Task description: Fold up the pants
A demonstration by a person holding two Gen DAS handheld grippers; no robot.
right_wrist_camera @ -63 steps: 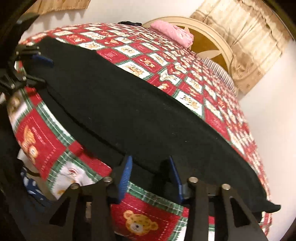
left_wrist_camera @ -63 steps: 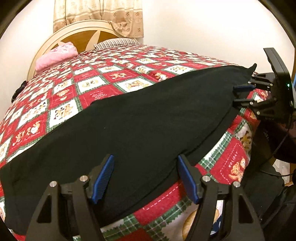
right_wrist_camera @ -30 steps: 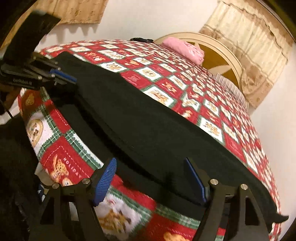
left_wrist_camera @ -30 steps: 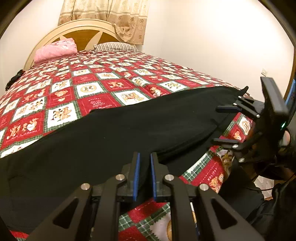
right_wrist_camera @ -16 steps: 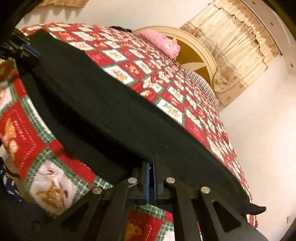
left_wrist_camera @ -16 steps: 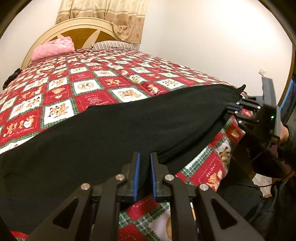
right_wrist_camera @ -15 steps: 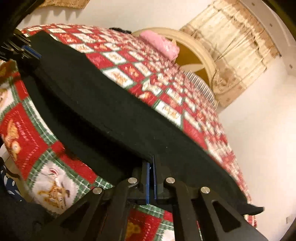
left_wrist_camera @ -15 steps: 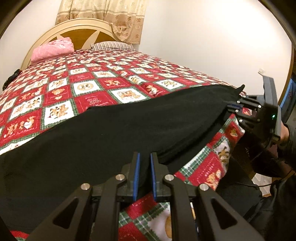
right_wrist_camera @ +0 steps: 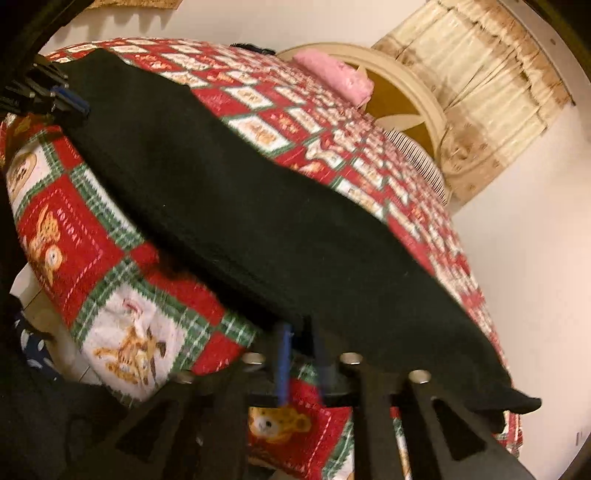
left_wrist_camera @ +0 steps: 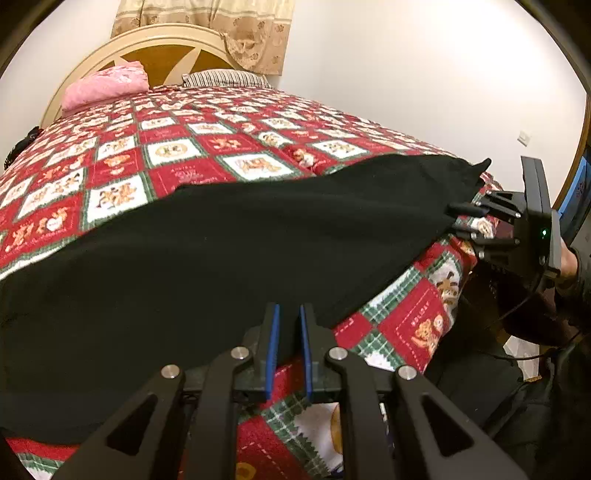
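Blue-padded fingers of the left gripper (left_wrist_camera: 287,325) stand close together with a narrow gap between the pads, pinching the near edge of the black pants (left_wrist_camera: 221,251) where that edge hangs at the near side of the bed. In the right wrist view, the right gripper (right_wrist_camera: 301,341) likewise has its fingers drawn nearly together on the near edge of the pants (right_wrist_camera: 258,221); motion blur there makes the exact contact uncertain, though fabric appears to sit between the pads. Seen from the left wrist view, the right gripper (left_wrist_camera: 467,221) meets the garment at its far right end, near the bed's right corner.

Black fabric lies spread lengthwise along the near edge of the bedspread (left_wrist_camera: 177,155), a quilt of red, white and green squares printed with bears. One pointed end of the pants projects past the quilt's right corner. Below the garment, the quilt drapes over the bed's near side.

Toward the far edge of the bed, a pink pillow (left_wrist_camera: 105,85) rests against the cream arched headboard (left_wrist_camera: 155,40), with a striped pillow (left_wrist_camera: 225,78) just beside it. Beige patterned curtains (left_wrist_camera: 221,22) hang behind the headboard.
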